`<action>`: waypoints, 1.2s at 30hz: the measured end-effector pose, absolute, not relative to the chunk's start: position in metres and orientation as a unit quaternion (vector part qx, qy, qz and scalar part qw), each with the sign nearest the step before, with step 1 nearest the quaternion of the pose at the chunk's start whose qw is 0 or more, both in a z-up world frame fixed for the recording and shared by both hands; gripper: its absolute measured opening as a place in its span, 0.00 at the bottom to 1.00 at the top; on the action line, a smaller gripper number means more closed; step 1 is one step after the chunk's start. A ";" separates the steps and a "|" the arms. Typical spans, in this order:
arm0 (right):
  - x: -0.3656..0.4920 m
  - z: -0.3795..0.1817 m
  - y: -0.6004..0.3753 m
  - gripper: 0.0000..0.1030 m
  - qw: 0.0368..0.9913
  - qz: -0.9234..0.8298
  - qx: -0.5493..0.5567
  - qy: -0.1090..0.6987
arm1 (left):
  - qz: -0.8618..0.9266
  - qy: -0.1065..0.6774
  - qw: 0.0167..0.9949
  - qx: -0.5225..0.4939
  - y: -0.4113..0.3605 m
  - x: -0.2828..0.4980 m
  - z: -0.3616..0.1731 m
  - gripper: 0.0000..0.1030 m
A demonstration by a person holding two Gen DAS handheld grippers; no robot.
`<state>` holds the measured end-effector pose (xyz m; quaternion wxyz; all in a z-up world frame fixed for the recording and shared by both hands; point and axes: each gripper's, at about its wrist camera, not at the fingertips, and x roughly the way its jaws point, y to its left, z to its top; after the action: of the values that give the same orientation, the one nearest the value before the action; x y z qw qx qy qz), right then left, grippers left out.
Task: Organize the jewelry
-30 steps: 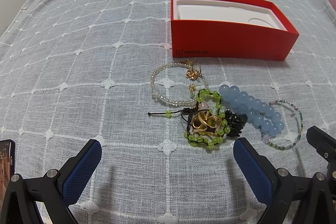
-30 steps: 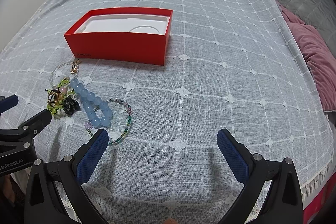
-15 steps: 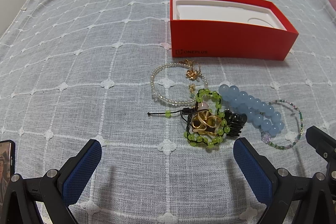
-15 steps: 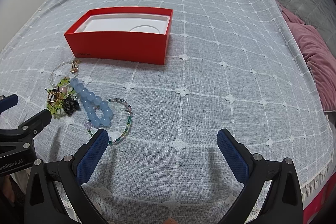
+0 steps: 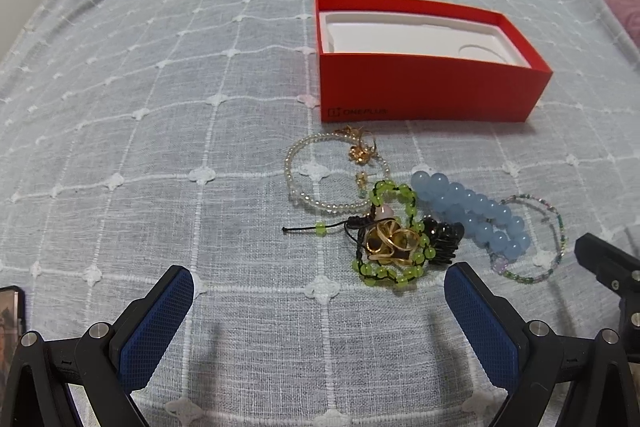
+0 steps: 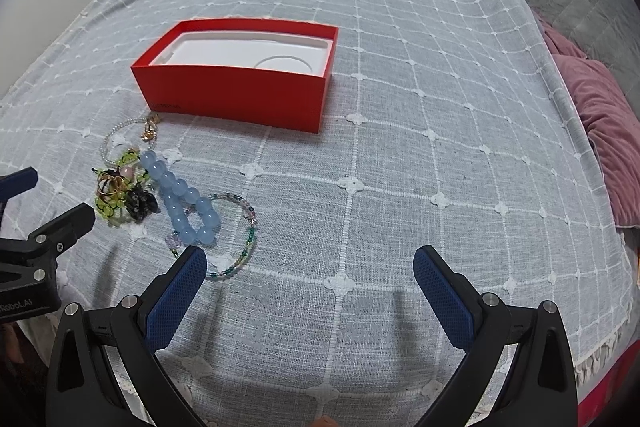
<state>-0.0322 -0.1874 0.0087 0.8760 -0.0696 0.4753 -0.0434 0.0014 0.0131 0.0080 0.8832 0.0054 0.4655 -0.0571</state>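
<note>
— Blue pads spread wide on our left gripper (image 5: 318,291), nothing between them, and it hovers low over the grey checked bedspread (image 5: 160,107). What lies ahead of us?

— We've got the jewelry heap just past the tips: a green bead bracelet (image 5: 394,233) tangled around gold rings (image 5: 390,241), a black clip (image 5: 444,241) touching its right side, chunky pale blue beads (image 5: 474,217) beside that, and a thin multicoloured strand (image 5: 554,239) furthest right. A clear bead bracelet (image 5: 316,183) sits behind them, toward the red box (image 5: 428,91).

— And the box?

— Open, lying beyond the heap, white insert showing, no jewelry inside.

— Over to our right wrist view.

— Our right gripper (image 6: 310,269) is released too, fingers wide apart, holding nothing. Its left pad (image 6: 176,291) sits just beside the thin strand (image 6: 244,235). We see the blue beads (image 6: 184,203) and green tangle (image 6: 116,187) off to the left, the red box (image 6: 240,99) further back, and pink bedding (image 6: 608,131) at the right edge.
</note>
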 end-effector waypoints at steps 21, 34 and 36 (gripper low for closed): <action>-0.003 0.004 -0.175 1.00 0.852 0.050 -0.067 0.518 | -0.087 0.445 0.891 -0.035 0.035 0.063 0.007 0.55; 0.012 0.001 -0.170 0.77 0.849 0.094 -0.033 0.519 | -0.057 0.468 0.882 -0.008 0.017 0.085 -0.006 0.04; 0.013 0.000 -0.168 0.75 0.849 0.101 -0.032 0.518 | -0.056 0.469 0.881 -0.011 0.019 0.086 -0.005 0.04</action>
<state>0.0133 -0.1676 -0.0002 0.8487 -0.0315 0.5181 0.1011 0.0861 0.0186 -0.0051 0.8813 -0.0110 0.4691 -0.0563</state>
